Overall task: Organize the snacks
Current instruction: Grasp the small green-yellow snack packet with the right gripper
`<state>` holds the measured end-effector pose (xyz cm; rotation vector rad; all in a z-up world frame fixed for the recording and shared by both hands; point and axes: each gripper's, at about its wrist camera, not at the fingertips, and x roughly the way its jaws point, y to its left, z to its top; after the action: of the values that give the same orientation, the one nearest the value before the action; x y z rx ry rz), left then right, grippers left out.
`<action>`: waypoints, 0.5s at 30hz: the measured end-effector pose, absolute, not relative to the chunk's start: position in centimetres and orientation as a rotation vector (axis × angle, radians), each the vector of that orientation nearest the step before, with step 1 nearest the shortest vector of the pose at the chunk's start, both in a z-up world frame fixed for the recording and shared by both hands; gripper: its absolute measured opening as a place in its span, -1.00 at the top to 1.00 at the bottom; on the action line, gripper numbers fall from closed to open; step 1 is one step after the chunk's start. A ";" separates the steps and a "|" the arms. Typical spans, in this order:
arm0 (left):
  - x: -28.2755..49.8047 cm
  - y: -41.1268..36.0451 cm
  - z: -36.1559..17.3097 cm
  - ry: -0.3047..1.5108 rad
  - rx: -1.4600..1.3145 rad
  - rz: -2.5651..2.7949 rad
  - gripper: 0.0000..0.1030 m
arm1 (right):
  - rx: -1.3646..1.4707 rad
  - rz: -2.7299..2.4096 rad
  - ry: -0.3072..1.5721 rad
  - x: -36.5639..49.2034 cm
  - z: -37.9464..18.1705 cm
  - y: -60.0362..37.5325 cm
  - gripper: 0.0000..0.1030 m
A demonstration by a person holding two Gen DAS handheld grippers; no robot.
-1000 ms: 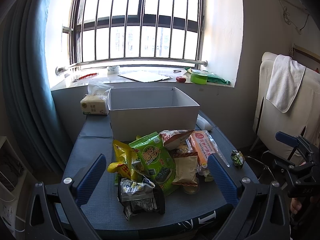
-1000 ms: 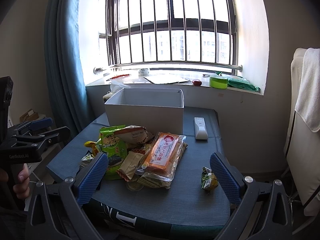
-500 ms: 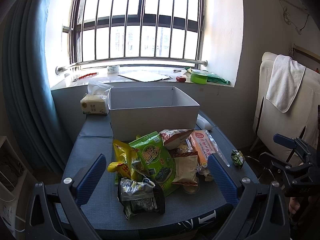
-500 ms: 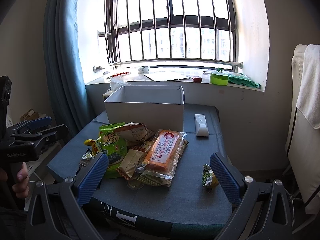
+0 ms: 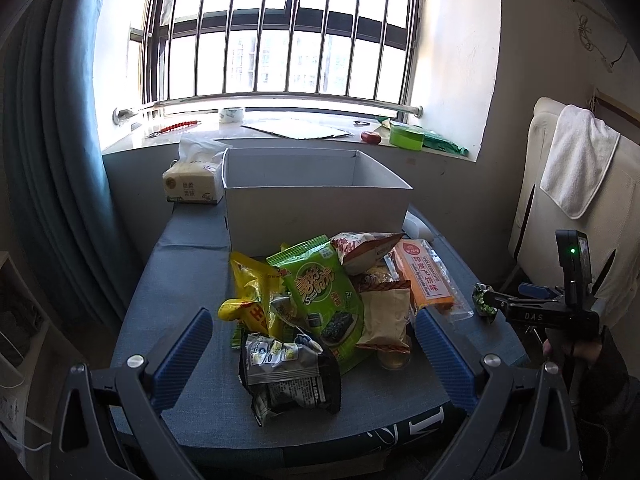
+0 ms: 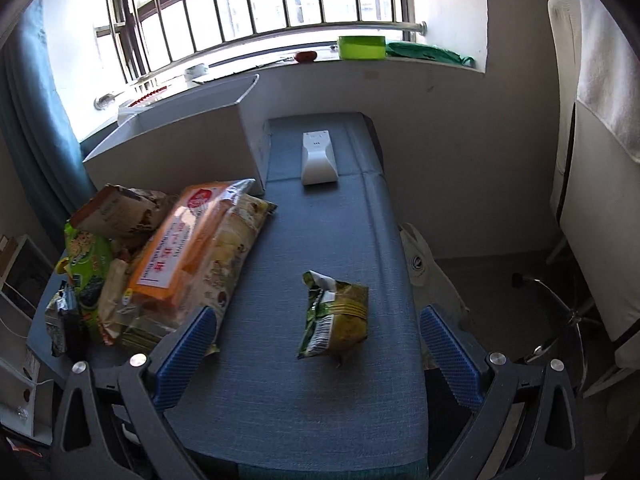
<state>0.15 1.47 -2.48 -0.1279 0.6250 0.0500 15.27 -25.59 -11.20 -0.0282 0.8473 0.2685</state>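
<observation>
Right wrist view: right gripper, jaws apart, hovers over green packet; left gripper also apart, seemingly above the pile.

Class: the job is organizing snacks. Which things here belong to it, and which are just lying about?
Job: snack pile; small green packet; white box; open right tongs.
Lying about: tissue pack; white remote; towel; green tub.

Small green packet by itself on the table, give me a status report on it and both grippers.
Left gripper open, empty. Right gripper open, framing small green packet, not touching. White box empty. Nothing blocking.
</observation>
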 end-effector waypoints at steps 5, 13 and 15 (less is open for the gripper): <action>0.5 2.6 -4.1 0.673 -0.143 0.066 -0.99 | -0.030 0.261 0.930 17.6 -14.2 -26.2 -0.95; 1.3 3.1 -6.4 0.743 -0.137 0.080 -0.99 | 0.000 0.316 0.930 17.0 -15.1 -26.3 0.29; 1.6 3.0 -7.0 0.765 -0.126 0.072 -0.99 | 0.000 0.334 0.910 16.3 -14.5 -26.4 0.30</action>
<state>1.59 2.99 -7.03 -0.1264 0.7646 0.0718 16.35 -26.36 -14.49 0.0003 0.9102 0.3344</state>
